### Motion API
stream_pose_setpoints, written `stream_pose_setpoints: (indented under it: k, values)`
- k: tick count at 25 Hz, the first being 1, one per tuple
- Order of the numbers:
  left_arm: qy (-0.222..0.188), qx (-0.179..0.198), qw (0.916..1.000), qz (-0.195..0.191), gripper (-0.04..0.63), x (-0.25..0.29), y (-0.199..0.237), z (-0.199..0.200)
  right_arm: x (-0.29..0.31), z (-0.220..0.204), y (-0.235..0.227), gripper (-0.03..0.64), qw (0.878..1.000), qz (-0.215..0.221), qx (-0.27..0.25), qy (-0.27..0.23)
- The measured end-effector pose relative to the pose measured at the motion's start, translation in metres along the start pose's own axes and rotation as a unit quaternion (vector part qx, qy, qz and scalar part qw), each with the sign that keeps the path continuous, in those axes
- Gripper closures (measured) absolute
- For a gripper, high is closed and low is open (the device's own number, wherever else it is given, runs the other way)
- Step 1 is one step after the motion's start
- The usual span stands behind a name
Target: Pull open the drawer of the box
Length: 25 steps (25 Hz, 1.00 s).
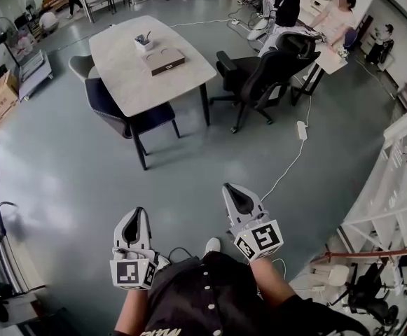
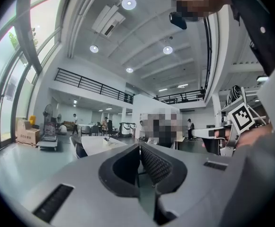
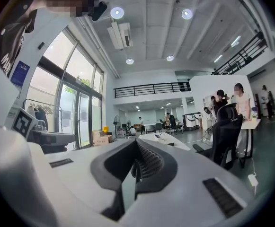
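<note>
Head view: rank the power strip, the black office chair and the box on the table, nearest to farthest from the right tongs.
1. Power strip: nearest the right tongs, ahead and to the right.
2. Chair: beyond the strip, at the table's right side.
3. Box: farthest, on the table, ahead and to the left.

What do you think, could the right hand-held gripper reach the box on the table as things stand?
Probably not: the right hand-held gripper is held shut near the person's body, and a stretch of floor separates it from the box.
</note>
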<state>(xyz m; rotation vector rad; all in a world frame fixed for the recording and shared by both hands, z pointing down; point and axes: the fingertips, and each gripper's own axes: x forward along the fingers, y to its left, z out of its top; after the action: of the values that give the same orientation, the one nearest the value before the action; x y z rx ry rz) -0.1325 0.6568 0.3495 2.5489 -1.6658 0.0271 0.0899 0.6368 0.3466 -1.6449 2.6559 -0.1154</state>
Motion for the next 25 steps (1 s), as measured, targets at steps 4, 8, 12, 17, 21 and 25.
stream_pose_setpoints:
  k: [4,8,12,17,21,25]
  values:
    - [0.003,0.002,0.9999,0.013,0.577,0.010,-0.013,-0.001,-0.007,0.001,-0.022,0.620,1.000,0.001,-0.009,0.003]
    - [0.002,-0.003,0.9990,0.044,0.577,0.020,-0.029,-0.005,-0.016,-0.002,-0.052,0.620,1.000,0.010,-0.014,0.009]
    - [-0.011,-0.007,0.9979,0.063,0.577,0.036,-0.045,-0.001,-0.019,-0.005,-0.083,0.620,0.999,0.020,-0.019,0.015]
    - [-0.009,-0.004,0.9982,0.060,0.577,0.052,-0.059,0.000,-0.013,-0.005,-0.102,0.620,0.999,0.025,-0.016,0.019]
    - [-0.005,-0.009,0.9983,0.057,0.577,0.068,-0.055,-0.003,0.003,-0.010,-0.107,0.620,0.999,0.033,-0.013,0.024]
    - [-0.002,-0.011,0.9988,0.047,0.577,0.092,-0.045,-0.008,0.025,-0.010,-0.120,0.620,0.999,0.025,-0.015,0.021]
